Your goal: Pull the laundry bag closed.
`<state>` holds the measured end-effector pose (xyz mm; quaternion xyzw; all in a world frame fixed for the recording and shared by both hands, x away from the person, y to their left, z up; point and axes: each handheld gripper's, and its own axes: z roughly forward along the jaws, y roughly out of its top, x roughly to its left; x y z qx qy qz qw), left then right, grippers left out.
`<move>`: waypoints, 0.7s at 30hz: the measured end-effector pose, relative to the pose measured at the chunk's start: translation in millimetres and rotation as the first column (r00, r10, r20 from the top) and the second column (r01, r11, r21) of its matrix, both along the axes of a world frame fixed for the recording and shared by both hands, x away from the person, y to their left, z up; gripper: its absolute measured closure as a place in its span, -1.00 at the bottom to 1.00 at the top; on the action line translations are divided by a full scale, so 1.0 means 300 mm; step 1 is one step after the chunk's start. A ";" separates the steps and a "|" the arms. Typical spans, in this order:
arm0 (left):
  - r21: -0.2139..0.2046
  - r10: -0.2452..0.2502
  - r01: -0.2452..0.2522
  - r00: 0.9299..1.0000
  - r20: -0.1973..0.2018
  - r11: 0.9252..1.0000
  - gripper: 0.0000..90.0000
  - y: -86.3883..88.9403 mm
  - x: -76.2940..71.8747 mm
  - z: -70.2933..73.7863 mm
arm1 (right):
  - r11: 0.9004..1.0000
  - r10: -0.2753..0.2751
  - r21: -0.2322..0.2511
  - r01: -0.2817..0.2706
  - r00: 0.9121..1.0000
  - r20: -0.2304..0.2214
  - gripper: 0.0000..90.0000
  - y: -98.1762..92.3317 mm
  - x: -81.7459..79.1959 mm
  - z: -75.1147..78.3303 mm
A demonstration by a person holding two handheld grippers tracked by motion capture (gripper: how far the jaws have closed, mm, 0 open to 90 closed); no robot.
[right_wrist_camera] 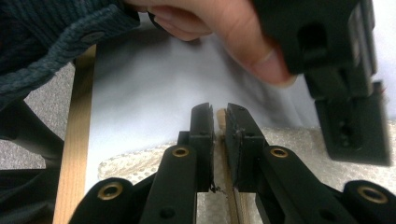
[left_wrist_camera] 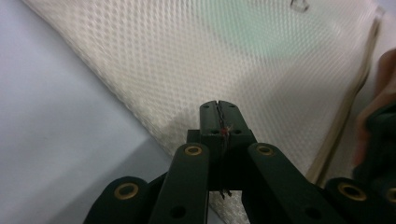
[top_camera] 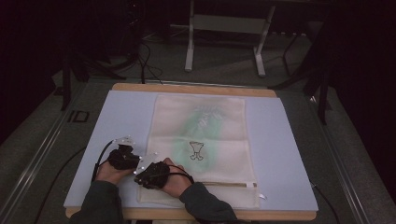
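Cream mesh zip bag [top_camera: 201,135] flat on the pale blue table mat [top_camera: 289,154], near left corner pinched. Left gripper [left_wrist_camera: 218,106] closed tight on the mesh edge; right gripper [right_wrist_camera: 219,114] clamped narrow on the beige zipper band [right_wrist_camera: 227,186] beside it. Risk, probably: thin mesh slipping from the pads if pulled apart too quickly, or zipper tape tearing.

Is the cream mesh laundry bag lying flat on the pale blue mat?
Yes, the cream mesh laundry bag lies spread flat on the pale blue mat.

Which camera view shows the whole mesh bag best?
The high view: the whole mesh bag lies flat on the table. The left gripper view gives its weave and one edge; the right gripper view, the zipper edge pinched by its jaws.
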<state>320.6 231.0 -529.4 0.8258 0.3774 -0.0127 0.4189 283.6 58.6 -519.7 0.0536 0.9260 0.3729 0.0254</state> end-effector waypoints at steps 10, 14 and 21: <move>-0.029 0.024 -0.023 1.000 0.012 0.999 0.98 0.014 -0.002 0.009 | 1.000 -0.004 -0.018 0.005 1.000 0.003 0.75 0.029 0.016 -0.001; -0.029 0.022 -0.021 1.000 0.017 0.999 0.98 0.016 -0.003 0.010 | 0.999 -0.008 -0.040 0.008 1.000 0.000 0.76 0.048 0.018 -0.014; -0.028 0.027 -0.027 0.999 0.019 0.999 0.98 0.016 -0.004 0.012 | 0.998 -0.016 -0.064 0.016 1.000 0.002 0.77 0.078 0.024 -0.031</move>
